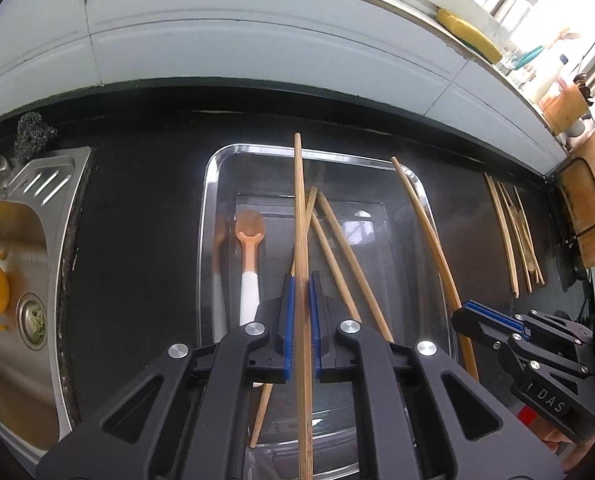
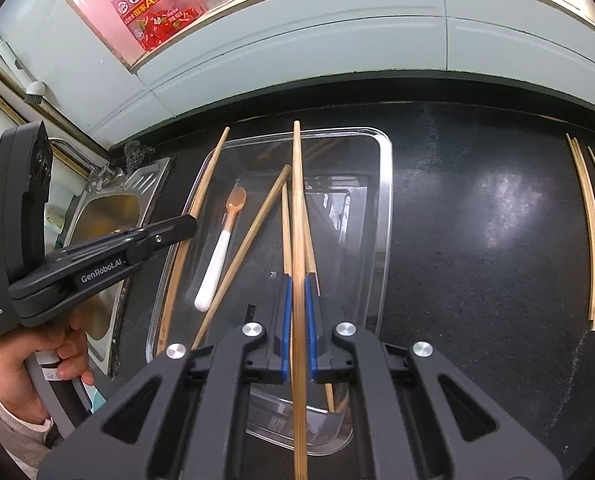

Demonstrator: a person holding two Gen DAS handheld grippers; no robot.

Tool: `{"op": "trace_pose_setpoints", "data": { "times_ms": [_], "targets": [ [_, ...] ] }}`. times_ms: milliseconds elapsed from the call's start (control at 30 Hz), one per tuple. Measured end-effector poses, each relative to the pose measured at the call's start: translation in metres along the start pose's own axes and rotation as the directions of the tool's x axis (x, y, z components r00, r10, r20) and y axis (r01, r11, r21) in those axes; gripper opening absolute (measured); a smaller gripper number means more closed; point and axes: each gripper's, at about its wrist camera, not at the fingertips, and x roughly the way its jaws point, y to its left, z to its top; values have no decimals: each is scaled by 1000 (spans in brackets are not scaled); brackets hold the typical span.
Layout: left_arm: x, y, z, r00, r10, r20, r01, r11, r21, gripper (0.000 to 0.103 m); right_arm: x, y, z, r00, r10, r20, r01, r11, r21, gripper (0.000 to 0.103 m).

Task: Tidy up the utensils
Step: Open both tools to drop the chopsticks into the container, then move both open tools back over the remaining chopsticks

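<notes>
A clear plastic tray (image 1: 213,184) (image 2: 381,208) lies on the black counter. It holds several loose bamboo chopsticks (image 1: 337,248) (image 2: 249,236) and a small spoon with a white handle (image 1: 249,240) (image 2: 221,240). My left gripper (image 1: 302,292) is shut on one bamboo chopstick (image 1: 299,200) and holds it above the tray. My right gripper (image 2: 297,292) is shut on another bamboo chopstick (image 2: 297,200), also above the tray. Each gripper shows in the other's view, the right one (image 1: 469,316) at the tray's right side and the left one (image 2: 185,228) at its left side.
A row of sorted chopsticks (image 1: 513,232) (image 2: 589,232) lies on the counter to the right of the tray. A steel sink (image 1: 21,248) (image 2: 109,208) with a yellow item in it is to the left. A tiled wall and a shelf run behind.
</notes>
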Motion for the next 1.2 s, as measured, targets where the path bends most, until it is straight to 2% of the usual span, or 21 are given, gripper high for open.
{"op": "trace_pose_setpoints", "data": {
  "times_ms": [133, 167, 200, 233, 267, 300, 500, 700, 833, 1000, 1200],
  "targets": [
    [2, 7, 1, 1000, 24, 6, -24, 999, -41, 7, 3, 5, 1, 999, -40, -6, 40, 999, -37, 8],
    [2, 9, 2, 999, 34, 4, -34, 998, -52, 15, 4, 7, 0, 998, -61, -2, 61, 996, -59, 9],
    [0, 9, 3, 999, 39, 6, -38, 997, -61, 31, 4, 9, 0, 996, -90, 6, 91, 992, -90, 28],
    [-4, 11, 5, 999, 39, 29, -37, 996, -80, 84, 4, 11, -1, 993, -115, 19, 116, 987, -113, 91],
    [-11, 13, 7, 997, 37, 70, -30, 995, -100, 97, 0, 14, -4, 988, -139, 64, 147, 978, -145, 92],
    [-15, 13, 10, 996, 43, 82, -34, 994, -106, 97, -1, 16, -6, 986, -148, 83, 160, 972, -171, 97],
    [-26, -2, 25, 986, 98, 133, -85, 991, -99, 97, -2, 15, -9, 980, -168, 111, 189, 956, -223, 97],
    [-24, -18, 23, 985, 98, 139, -85, 992, -97, 97, -11, -12, -15, 977, -175, 120, 195, 963, -184, 97],
    [-10, -49, 23, 989, 87, 118, -79, 994, -71, 97, -19, -37, -18, 975, -189, 114, 206, 966, -160, 97],
    [5, -104, 27, 992, 37, 117, -33, 999, -35, 97, -45, -95, -24, 974, -191, 122, 204, 973, -106, 97],
    [34, -181, 31, 995, 40, 88, -41, 999, 14, 97, -71, -186, -31, 964, -246, 101, 247, 969, 0, 97]
  ]
}}
